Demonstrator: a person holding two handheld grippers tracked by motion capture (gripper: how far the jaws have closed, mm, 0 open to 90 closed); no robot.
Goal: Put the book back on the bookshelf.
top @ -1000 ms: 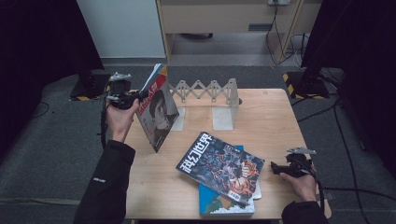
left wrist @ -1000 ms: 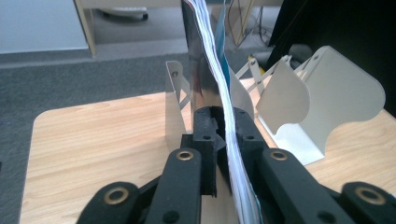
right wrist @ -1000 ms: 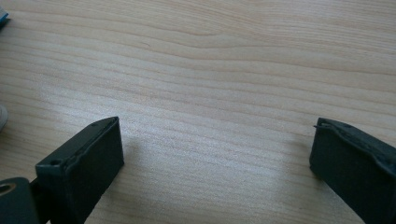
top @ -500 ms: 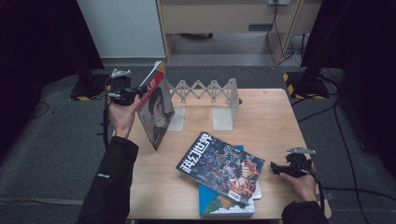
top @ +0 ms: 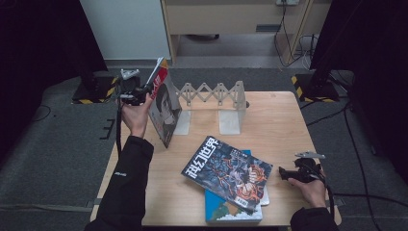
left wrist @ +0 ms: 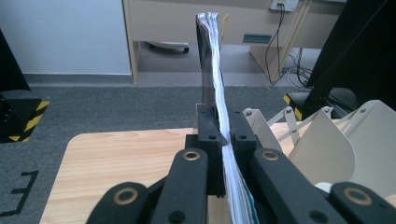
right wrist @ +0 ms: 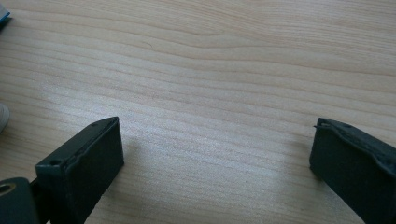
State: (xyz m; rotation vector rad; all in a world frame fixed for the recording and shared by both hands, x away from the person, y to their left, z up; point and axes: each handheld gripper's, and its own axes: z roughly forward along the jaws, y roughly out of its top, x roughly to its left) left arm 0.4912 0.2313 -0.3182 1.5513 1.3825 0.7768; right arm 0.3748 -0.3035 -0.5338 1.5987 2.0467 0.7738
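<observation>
Beside bookend rack: magazine clamped in left gripper.

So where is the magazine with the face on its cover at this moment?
In the high view the magazine stands at the table's left side, held upright by the left tongs, just left of the folding bookstand.

The magazine is showing a red-topped cover; black tongs; the tabletop is showing pale wood grain.

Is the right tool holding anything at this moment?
No. In the right gripper view the right tool has its jaws wide apart over the bare wooden table, with nothing between them.
</observation>
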